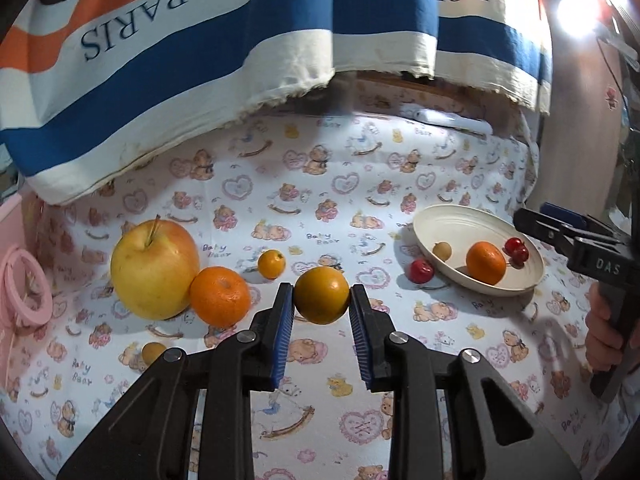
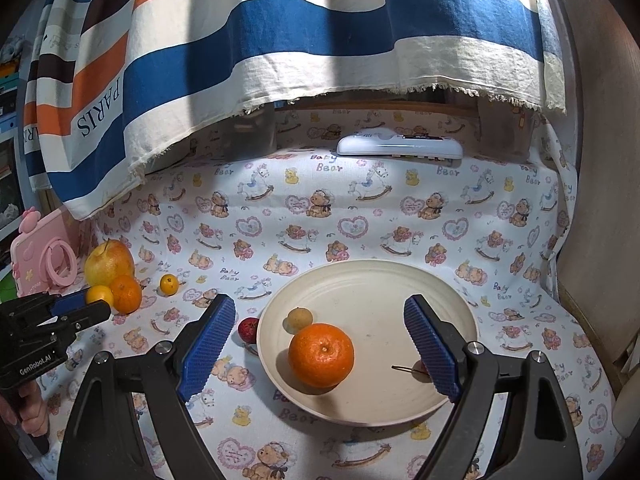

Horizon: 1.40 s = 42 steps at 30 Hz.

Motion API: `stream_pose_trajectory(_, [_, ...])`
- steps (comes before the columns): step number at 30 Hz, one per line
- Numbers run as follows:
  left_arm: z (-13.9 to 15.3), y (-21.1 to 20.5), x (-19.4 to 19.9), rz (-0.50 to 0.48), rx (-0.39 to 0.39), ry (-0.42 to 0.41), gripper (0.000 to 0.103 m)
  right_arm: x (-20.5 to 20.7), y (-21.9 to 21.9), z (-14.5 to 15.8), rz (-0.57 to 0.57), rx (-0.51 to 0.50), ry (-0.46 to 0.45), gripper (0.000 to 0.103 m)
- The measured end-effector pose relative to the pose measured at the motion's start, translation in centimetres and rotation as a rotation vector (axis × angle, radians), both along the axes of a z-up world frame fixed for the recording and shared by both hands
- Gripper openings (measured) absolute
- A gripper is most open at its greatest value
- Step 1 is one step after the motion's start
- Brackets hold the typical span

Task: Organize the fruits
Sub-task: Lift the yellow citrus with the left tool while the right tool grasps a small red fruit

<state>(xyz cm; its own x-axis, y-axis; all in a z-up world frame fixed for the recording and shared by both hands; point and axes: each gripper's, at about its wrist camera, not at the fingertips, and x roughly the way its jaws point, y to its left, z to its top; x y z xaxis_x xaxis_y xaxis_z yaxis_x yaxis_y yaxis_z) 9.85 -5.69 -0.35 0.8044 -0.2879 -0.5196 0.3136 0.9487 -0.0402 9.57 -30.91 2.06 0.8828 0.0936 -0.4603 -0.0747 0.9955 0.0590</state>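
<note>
My left gripper (image 1: 322,296) is shut on a yellow-orange citrus fruit (image 1: 322,295); it also shows in the right wrist view (image 2: 99,294). To its left lie a mandarin (image 1: 220,297), a big yellow apple (image 1: 154,269), a small kumquat (image 1: 271,264) and a small brown fruit (image 1: 153,352). A cream plate (image 2: 380,292) holds a mandarin (image 2: 321,354), a small tan fruit (image 2: 298,319) and cherries (image 1: 516,249). A red fruit (image 2: 248,329) lies beside the plate. My right gripper (image 2: 320,334) is open over the plate, jaws either side of the mandarin.
A bear-print cloth (image 2: 360,216) covers the table. A striped "PARIS" towel (image 2: 280,40) hangs at the back. A white remote-like device (image 2: 400,145) lies at the back. A pink case with ring (image 2: 44,264) stands at the left. A wooden wall (image 2: 600,200) bounds the right.
</note>
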Motion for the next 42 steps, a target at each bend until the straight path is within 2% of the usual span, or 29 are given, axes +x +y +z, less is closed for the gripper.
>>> stream_pose_trajectory(3, [0.0,0.4,0.1,0.015,-0.017,0.0,0.027,0.1,0.1,-0.2,0.004,0.002,0.007,0.088])
stream_pose_trajectory(11, [0.0,0.2,0.0,0.024,-0.004,-0.007,0.027,0.5,0.4,-0.6,0.015,-0.009,0.022,0.088])
stream_pose_trajectory(17, [-0.1,0.9,0.5,0.044,-0.021,0.01,0.027,0.8,0.7,-0.3,0.1,0.009,0.059,0.088])
stream_pose_trajectory(19, [0.0,1.4,0.7,0.077,-0.011,-0.005,0.027,1.7,1.2,-0.3,0.124,0.023,0.133,0.086])
stream_pose_trajectory(20, [0.1,1.7,0.8,0.097,-0.014,-0.015,0.027,2.2,1.3,-0.3,0.133,0.051,0.177,0.082])
stream_pose_trajectory(23, [0.2,2.8,1.1,0.13,-0.042,-0.018,0.027,4.7,1.8,-1.3,0.175,0.217,0.409,0.072])
stream_pose_trajectory(26, [0.0,3.3,1.4,0.159,-0.05,-0.01,0.027,6.1,3.5,-2.7,0.194,0.303,0.552,0.068])
stream_pose_trajectory(29, [0.0,3.6,1.3,0.168,-0.063,-0.008,0.027,6.2,5.8,-3.3,0.176,0.265,0.567,0.064])
stream_pose_trajectory(33, [0.1,3.4,1.3,0.167,-0.056,-0.017,0.027,6.9,7.7,-4.6,0.082,0.197,0.566,0.057])
stream_pose_trajectory(36, [0.4,3.4,1.0,0.167,-0.059,-0.032,0.027,7.9,8.2,-5.4,0.009,0.152,0.57,0.056])
stream_pose_trajectory(42, [0.7,4.0,1.1,0.174,-0.08,-0.065,0.027,9.2,8.7,-6.1,-0.049,0.118,0.583,0.052])
